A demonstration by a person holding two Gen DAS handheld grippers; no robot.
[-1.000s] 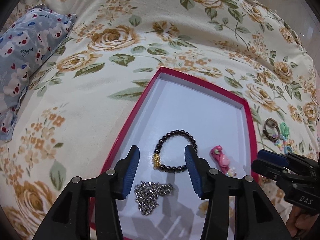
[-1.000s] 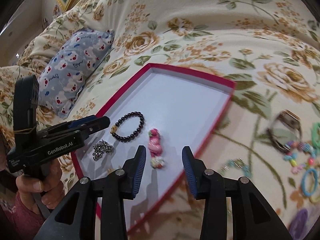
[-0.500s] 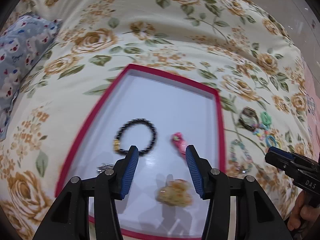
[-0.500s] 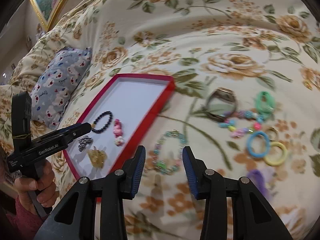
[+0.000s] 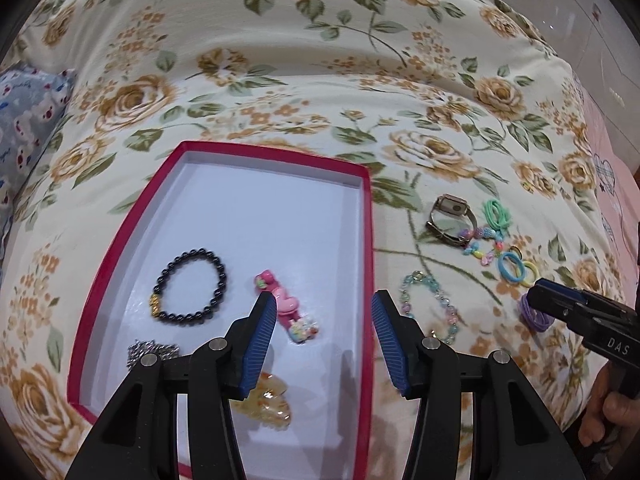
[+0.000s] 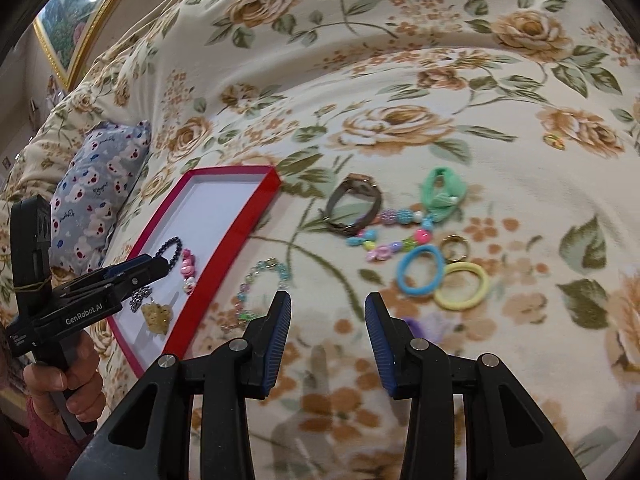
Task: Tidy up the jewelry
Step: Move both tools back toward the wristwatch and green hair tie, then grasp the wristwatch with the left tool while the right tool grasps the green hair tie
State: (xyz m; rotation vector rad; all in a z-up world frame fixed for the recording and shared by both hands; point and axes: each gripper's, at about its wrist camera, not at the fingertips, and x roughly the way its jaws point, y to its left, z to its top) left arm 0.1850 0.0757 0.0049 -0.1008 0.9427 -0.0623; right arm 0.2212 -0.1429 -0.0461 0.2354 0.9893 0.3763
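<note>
- Floral quilt (image 5: pixel 320 92) under everything, left wrist view: red tray (image 5: pixel 366 240) holds black bracelet (image 5: pixel 192 286), pink clip (image 5: pixel 290 312), chain (image 5: pixel 152 350), amber clip (image 5: pixel 266 404). Left gripper (image 5: pixel 323 334) hovers over tray, jaws apart, empty.
- Right wrist view: right gripper (image 6: pixel 326 334) parted, nothing between, above quilt (image 6: pixel 400 92). Pastel bracelet (image 6: pixel 256 292) lies just beside tray (image 6: pixel 240 236); watch (image 6: pixel 352 204), hair ties (image 6: pixel 440 276) further right.
- Bracelet likely light, floppy, beads slippery; pinch across one strand.
</note>
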